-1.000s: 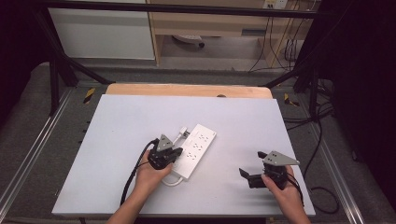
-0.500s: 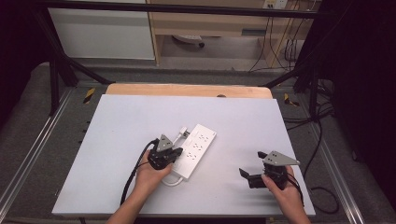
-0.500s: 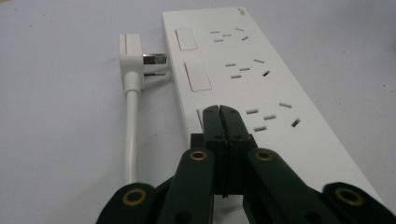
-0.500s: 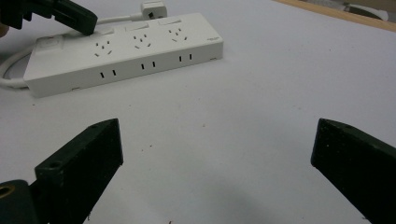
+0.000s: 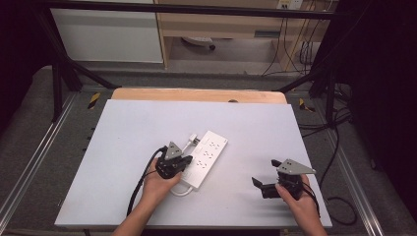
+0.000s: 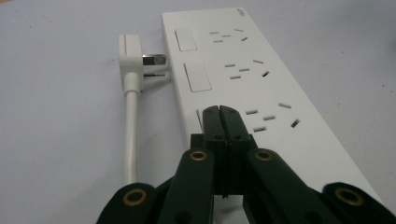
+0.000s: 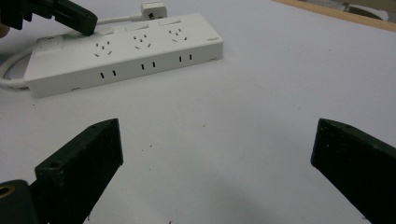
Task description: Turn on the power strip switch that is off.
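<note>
Your left claw (image 6: 219, 116) clenched, tips pressing strip (image 5: 206, 157) mid-worktop (image 5: 123, 128), near switch, probably to flick it. Right claw (image 7: 212, 154) spread wide, empty, parked clear of strip. Plug (image 6: 135, 60) loose beside strip.

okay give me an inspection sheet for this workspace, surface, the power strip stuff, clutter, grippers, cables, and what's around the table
Surface: white tabletop, with a few tiny specks near the right gripper.
Job's things: white power strip lying flat at mid-table, sockets up; its white plug lies unplugged beside it.
Clutter: nothing seen.
Grippers: left gripper shut, tips on the strip's top by a switch; right gripper open, holding nothing, apart from the strip.
Cables: strip's white cord runs along the strip's side; black gripper cable trails off the near edge.
Surroundings: wooden board at the far edge, metal frame rails, loose cables on the floor.
</note>
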### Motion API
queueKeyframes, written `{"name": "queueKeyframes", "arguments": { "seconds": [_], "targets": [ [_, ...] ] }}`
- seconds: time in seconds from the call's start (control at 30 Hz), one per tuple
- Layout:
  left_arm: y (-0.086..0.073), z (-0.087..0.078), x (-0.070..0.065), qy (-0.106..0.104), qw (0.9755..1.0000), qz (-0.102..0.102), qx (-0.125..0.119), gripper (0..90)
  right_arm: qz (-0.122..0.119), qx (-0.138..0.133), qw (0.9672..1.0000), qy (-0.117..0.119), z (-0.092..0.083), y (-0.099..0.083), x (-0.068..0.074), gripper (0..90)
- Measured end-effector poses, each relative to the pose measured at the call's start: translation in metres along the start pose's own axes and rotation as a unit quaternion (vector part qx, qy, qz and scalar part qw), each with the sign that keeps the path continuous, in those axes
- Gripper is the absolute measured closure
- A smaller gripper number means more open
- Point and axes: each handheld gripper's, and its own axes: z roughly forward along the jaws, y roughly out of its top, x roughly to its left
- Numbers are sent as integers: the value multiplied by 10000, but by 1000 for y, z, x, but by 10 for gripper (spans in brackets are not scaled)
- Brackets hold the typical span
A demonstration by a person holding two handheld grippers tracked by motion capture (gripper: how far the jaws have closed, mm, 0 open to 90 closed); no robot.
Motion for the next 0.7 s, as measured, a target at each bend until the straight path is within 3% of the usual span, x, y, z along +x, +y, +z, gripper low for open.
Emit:
{"name": "queueKeyframes", "arguments": {
  "seconds": [0.7],
  "targets": [
    [3,-7,2,-49,9998,-106,-136,900,5,-14,10000,-3,0,0,0,27]
  ]
}}
